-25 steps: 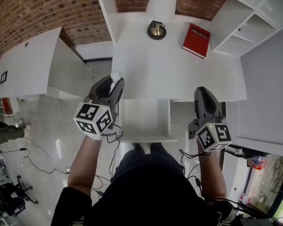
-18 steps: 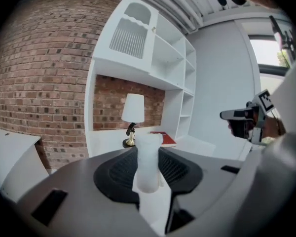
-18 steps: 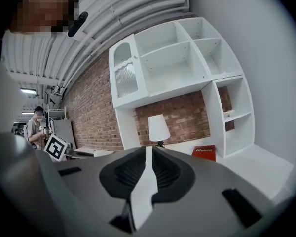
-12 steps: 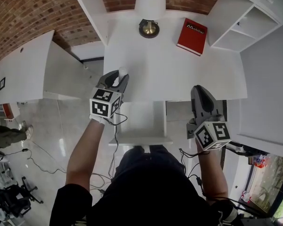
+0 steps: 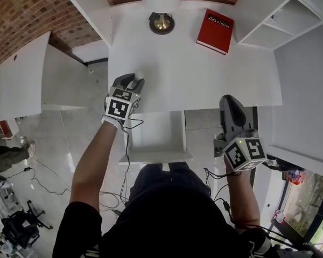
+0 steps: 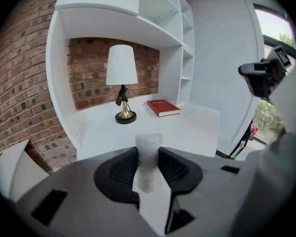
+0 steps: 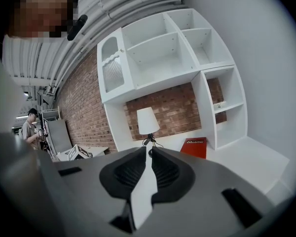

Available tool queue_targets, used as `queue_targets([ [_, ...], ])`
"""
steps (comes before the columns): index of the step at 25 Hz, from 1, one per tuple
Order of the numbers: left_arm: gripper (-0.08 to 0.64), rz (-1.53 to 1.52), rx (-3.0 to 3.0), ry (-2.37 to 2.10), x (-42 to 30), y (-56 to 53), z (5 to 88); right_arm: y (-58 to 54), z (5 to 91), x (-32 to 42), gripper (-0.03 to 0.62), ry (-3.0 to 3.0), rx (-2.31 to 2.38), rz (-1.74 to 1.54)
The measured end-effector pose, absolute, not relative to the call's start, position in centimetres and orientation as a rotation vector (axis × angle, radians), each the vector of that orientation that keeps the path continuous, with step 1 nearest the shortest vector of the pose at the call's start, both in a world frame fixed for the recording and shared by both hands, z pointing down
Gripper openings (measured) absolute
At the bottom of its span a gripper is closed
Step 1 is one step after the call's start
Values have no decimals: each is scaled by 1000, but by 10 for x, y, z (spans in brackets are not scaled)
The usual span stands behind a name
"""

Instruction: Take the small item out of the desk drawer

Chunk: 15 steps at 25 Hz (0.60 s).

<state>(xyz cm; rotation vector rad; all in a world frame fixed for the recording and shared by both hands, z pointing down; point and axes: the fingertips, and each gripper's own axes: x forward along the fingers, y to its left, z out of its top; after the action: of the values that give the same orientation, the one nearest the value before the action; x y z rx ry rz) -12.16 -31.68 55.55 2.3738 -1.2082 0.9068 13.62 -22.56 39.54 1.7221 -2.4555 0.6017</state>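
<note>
A small whitish, cup-like item [image 5: 139,75] sits between the jaws of my left gripper [image 5: 134,81], which is shut on it low over the left front part of the white desk top [image 5: 204,74]. In the left gripper view the item [image 6: 148,143] stands upright between the dark pads of the left gripper [image 6: 148,156]. The white drawer [image 5: 156,156] is pulled out below the desk's front edge and looks empty. My right gripper [image 5: 230,99] hovers at the desk's front edge, right of the drawer. In its own view the right gripper [image 7: 147,150] has its jaws almost together with nothing between them.
A lamp [image 5: 160,21] and a red book [image 5: 215,23] stand at the back of the desk. White shelves [image 5: 280,20] rise on the right. A white panel [image 5: 21,74] lies to the left, with a person [image 5: 0,155] and cables on the floor beyond.
My left gripper has sunk and moved forward from beside the drawer to over the desk top, still holding the item. The right gripper has shifted only a little.
</note>
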Motion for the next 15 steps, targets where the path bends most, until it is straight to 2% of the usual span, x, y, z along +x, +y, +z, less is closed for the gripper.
queue_targets([
  [15,127,1099,2304,-1146,-111,-338,616,-228,417,158,34,-2411,1721,657],
])
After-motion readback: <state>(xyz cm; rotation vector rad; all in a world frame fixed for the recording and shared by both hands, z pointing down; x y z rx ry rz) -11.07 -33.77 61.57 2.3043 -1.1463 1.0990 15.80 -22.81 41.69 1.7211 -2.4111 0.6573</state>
